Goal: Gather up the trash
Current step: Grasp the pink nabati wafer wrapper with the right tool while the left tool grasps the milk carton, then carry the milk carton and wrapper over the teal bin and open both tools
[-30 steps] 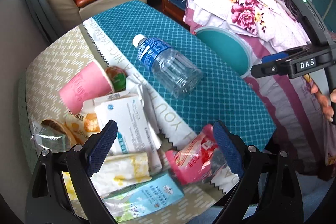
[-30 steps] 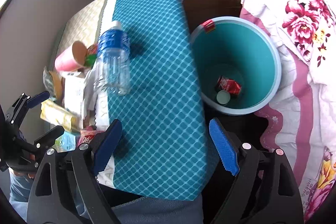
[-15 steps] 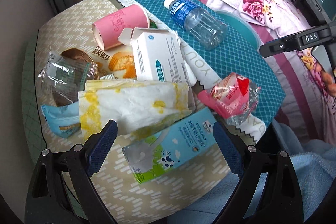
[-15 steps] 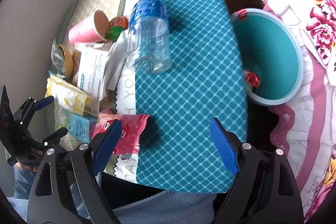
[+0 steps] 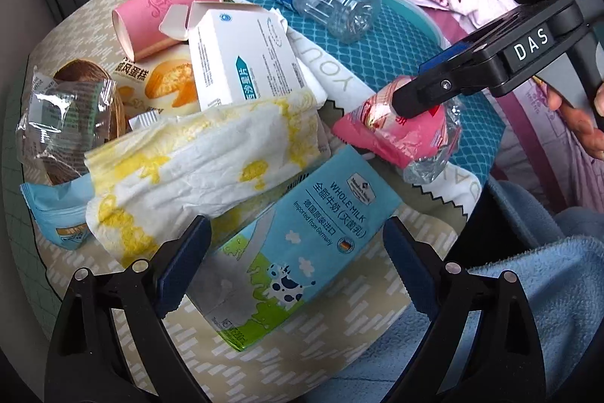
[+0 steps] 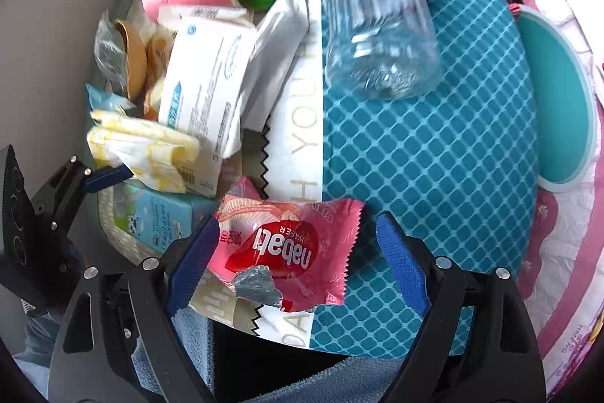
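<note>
Risk noted: thin, crinkled pink wafer wrapper (image 6: 290, 252) likely to slide or fold flat under closing pads, judged from its limp, torn foil end; possible snag on the tablecloth edge beneath. Second risk: milk carton (image 5: 298, 248) lying partly under the yellow-stained tissue (image 5: 196, 161), so lifting could drag the tissue along. Right gripper (image 6: 302, 267) spread wide, nothing clamped, wrapper lying between its pads at the near tabletop (image 6: 415, 157) edge. Left gripper (image 5: 294, 263) likewise apart and empty, carton between its pads. Teal bin (image 6: 558, 101) off to the right, beyond the tabletop edge.
</note>
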A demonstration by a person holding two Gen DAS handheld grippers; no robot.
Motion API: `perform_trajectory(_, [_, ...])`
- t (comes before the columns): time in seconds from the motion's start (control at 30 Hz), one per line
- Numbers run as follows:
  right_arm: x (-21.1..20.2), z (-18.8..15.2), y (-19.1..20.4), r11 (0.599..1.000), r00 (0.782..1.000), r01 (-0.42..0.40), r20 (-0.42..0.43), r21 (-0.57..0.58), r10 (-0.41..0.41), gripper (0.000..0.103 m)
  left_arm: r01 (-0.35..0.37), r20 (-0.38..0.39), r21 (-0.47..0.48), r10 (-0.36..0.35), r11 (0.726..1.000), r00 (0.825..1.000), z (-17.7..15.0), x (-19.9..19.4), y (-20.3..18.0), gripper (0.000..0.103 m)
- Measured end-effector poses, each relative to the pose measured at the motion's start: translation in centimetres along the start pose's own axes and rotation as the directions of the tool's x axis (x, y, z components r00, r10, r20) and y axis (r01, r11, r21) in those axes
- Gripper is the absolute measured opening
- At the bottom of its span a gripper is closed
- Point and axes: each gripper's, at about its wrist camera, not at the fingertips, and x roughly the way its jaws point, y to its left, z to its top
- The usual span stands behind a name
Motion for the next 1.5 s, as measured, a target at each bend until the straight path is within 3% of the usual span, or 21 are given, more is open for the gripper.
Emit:
perform_trajectory(0.1, [1.1,0.0,-0.2,1.000,1.000,0.004,-0.028,0.019,-0.004,0.081,0.008,-0.003,-0.003,-0.008,1.000,1.000,-0.6,0.1,0.3,0.093])
perform_trajectory(0.33, [2.0,-0.4,-2.1,0.992,0.996,-0.068,-0.046,0.104,0.073,0.081,0.047,-0.010,0.039,-0.047,0.998,0.999,-0.9,0.4,-0.7,0.092])
perform_trajectory(0.4, [2.2,-0.6,-1.8,0.992,0.995,-0.085,-0.042,0.092,0.089,0.072,0.034,-0.011,0.054,-0.034,0.998,0.999,-1.0,0.6,-1.1,0.092])
perform_trajectory(0.43, [2.3,-0.8,-1.5,0.992,0.994,-0.097,-0.041,0.078,0.100,0.054,0.029,-0.017,0.052,-0.028,0.998,0.999,-1.0,0.9,-1.1,0.092])
perform_trajectory(0.47, [2.4,-1.0,-1.2,0.992,0.993,-0.108,-0.046,0.068,0.112,0.049,0.024,-0.021,0.045,-0.023,0.999,1.000,-0.9,1.1,-1.0,0.092])
perform_trajectory(0.53, [2.5,-1.5,-0.4,0.994,0.995,-0.097,-0.023,0.045,0.098,0.045,0.023,-0.032,0.023,-0.022,0.999,0.999,-0.9,1.3,-0.6,0.075])
perform_trajectory(0.57, [2.3,-1.7,0.0,0.996,0.996,-0.087,-0.008,0.029,0.087,0.044,0.033,-0.038,0.008,-0.033,0.999,0.999,-0.9,1.3,-0.4,0.074])
perform_trajectory(0.67, [1.3,-1.8,0.1,0.997,0.997,-0.075,0.036,0.015,0.075,0.043,0.046,-0.043,-0.010,-0.046,0.999,0.998,-0.9,1.1,-0.6,0.064])
perform_trajectory(0.97, [-1.1,-2.2,-2.3,0.996,0.991,-0.054,0.128,0.069,0.045,0.043,0.008,-0.084,-0.015,-0.009,1.000,0.996,-0.7,1.6,-1.6,0.064])
perform_trajectory(1.13, [-1.9,-2.6,-4.5,0.996,0.988,-0.053,0.149,0.073,0.041,0.043,0.009,-0.083,-0.042,-0.013,0.999,0.996,-0.2,0.8,-2.4,0.055])
perform_trajectory(1.23, [-2.9,-3.5,-5.9,0.996,0.983,-0.061,0.180,0.072,0.047,0.043,-0.005,-0.078,-0.076,-0.001,0.997,0.997,0.4,-0.4,-2.5,0.054])
perform_trajectory(1.5, [-6.1,-4.1,-9.2,0.988,0.954,-0.108,0.291,0.115,0.070,0.043,0.001,0.046,-0.137,0.006,0.991,0.999,4.0,-4.8,-3.8,0.054])
